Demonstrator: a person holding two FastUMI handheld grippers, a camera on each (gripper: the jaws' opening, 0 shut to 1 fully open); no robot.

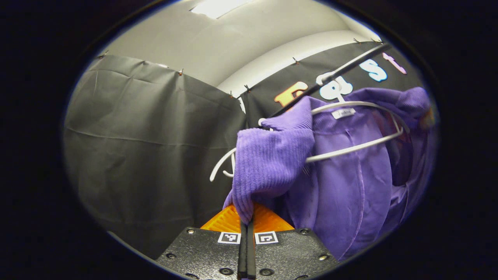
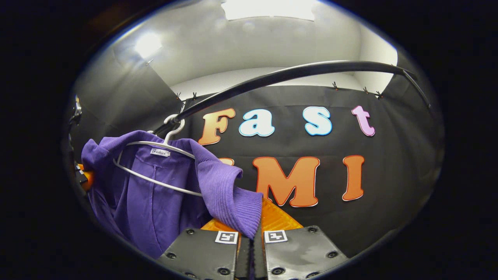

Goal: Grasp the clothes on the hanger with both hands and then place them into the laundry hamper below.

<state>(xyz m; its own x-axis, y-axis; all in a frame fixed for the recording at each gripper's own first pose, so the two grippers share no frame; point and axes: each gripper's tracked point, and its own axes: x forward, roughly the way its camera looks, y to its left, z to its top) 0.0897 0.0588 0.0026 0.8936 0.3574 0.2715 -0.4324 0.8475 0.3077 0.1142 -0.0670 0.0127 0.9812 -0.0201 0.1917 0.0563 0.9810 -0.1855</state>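
A purple garment [image 1: 350, 182] hangs on a white hanger [image 1: 362, 146] hooked over a black rail [image 1: 350, 66]. My left gripper [image 1: 247, 222] is shut on a ribbed purple shoulder fold of it, pulled off the hanger's end. In the right gripper view the same garment [image 2: 155, 206] hangs at the left on the hanger [image 2: 155, 181]. My right gripper [image 2: 253, 232] is shut on the ribbed fabric of the other shoulder, which drapes down between its fingers. The pinched edges hide both pairs of fingertips.
The rail [image 2: 291, 72] arcs across the booth above the black cloth wall [image 2: 389, 217]. More black cloth [image 1: 148, 155] hangs to the left of the garment. A ceiling light [image 2: 268, 9] glows overhead. Part of the other gripper [image 2: 83, 175] peeks out behind the garment's far shoulder.
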